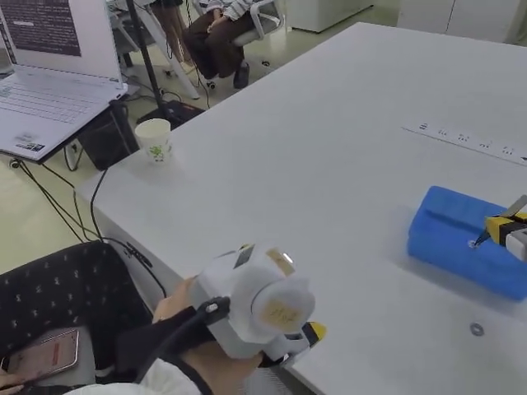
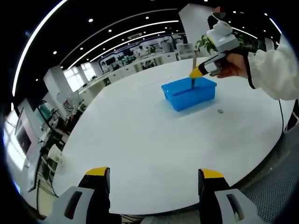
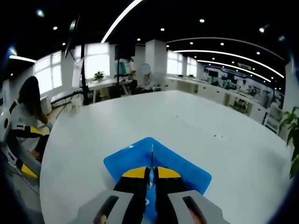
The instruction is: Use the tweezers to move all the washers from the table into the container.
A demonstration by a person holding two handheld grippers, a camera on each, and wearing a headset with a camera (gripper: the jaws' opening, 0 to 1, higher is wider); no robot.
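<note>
1. Your right gripper (image 3: 151, 173) is clamping its jaws on the thin metal tweezers (image 3: 152, 156), holding their tip over the blue rectangular plastic container (image 3: 187, 175).
2. One small grey metal washer (image 1: 476, 330) is lying on the white table (image 1: 329, 164), near the container.
3. Your left gripper (image 2: 152, 179) is hovering at the table's near edge, jaws spread wide and gripping nothing.

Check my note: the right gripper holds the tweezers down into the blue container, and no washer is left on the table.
Wrong on the washer: the head view shows one washer lying on the table near the blue container. The right gripper does hold the tweezers down into it.
</note>
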